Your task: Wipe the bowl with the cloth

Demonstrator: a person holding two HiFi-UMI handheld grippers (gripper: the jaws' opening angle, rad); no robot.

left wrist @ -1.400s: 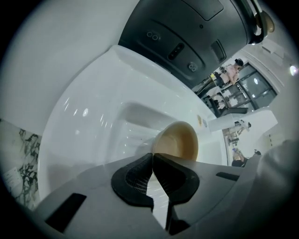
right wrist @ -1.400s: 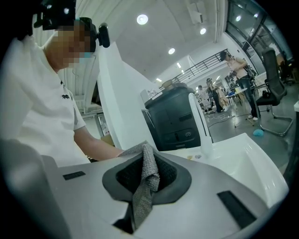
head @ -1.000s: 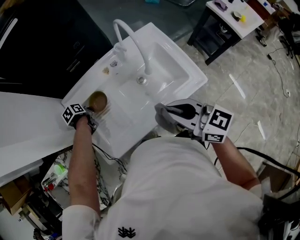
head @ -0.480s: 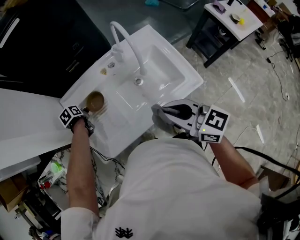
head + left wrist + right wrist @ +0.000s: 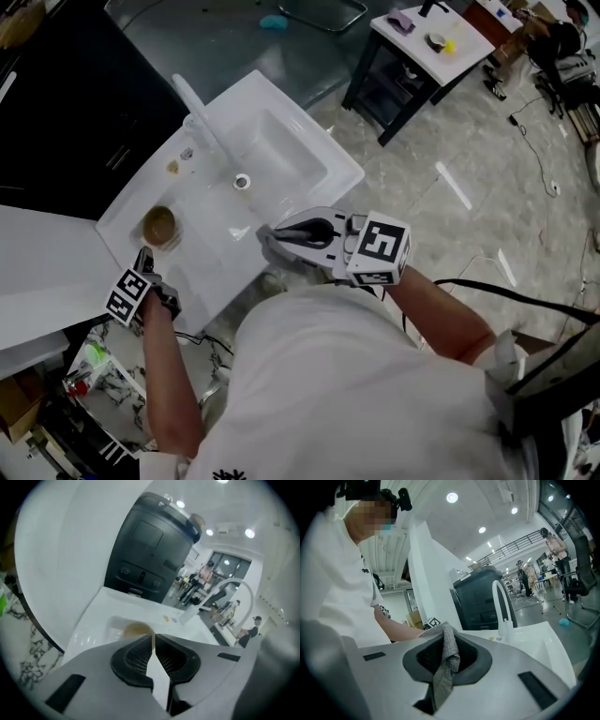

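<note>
We're at a white ceramic sink unit (image 5: 339, 174) w/ a tall curved white tap (image 5: 202, 117) at its far side. The small round brown bowl (image 5: 159, 225) sits upright on the flat drainer part, left of the basin & close to the unit's left end. In the left gripper view it (image 5: 136, 630) shows just past the tips, partly hidden by them.

L tongs (image 5: 143, 256): we hold them at the near-left edge of the sink unit, on the near side of the bowl. They're near it but apart & angled down toward it. In their own view the L tongs (image 5: 153, 639) have just been closing. The ribbed pads are almost together w/ only a thin slit at the tips, & nothing is gripped between them.

R tongs (image 5: 272, 234): clenched on the grey waffle-knit cloth (image 5: 281, 247), over the near edge of the sink unit, right of the bowl & well apart from it. In the right gripper view the R tongs (image 5: 447, 641) pinch a fold of cloth (image 5: 449, 660) between the pads, w/ the rest hanging down. The tap (image 5: 501, 602) stands beyond them.

Far left of the sink is a big black cabinet (image 5: 75, 122). Far right on the pale floor is a white-topped desk on a black frame (image 5: 441, 64) w/ small bits on it.
</note>
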